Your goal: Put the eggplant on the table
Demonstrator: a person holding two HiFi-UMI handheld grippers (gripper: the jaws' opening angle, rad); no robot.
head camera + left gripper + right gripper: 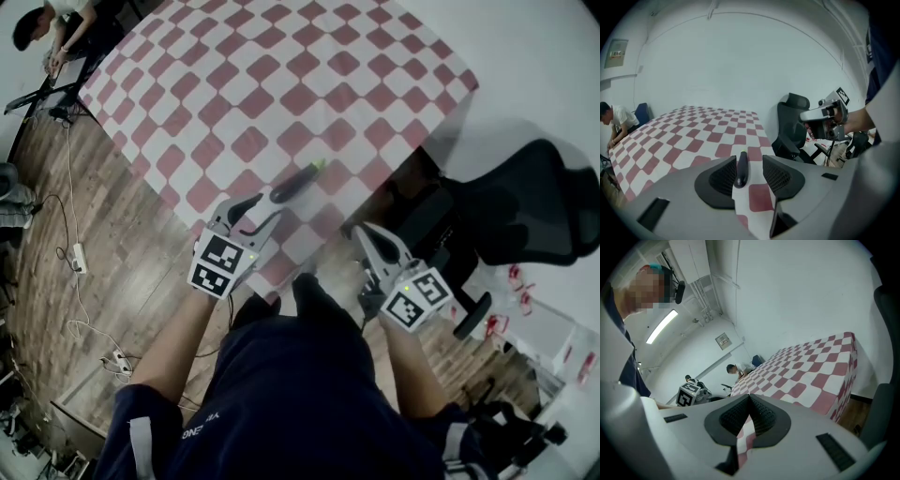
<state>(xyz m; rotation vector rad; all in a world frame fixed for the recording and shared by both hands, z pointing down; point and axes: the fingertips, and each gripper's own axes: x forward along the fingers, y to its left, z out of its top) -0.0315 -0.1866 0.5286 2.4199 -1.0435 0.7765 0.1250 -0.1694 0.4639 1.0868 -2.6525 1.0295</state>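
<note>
The left gripper (pixel 255 214) is held with its ribbed black pads apart and empty; the right gripper (pixel 367 236) is closed pad to pad on nothing. Just beyond the left jaws, the eggplant (pixel 298 181), slim, dark and glossy with a green tip, is laid near the edge of the table (pixel 281 84), which is draped in red-and-white checked cloth. A black chair (pixel 525 202), plank floor (pixel 103 244) and white wall (pixel 740 61) are seen beyond.
</note>
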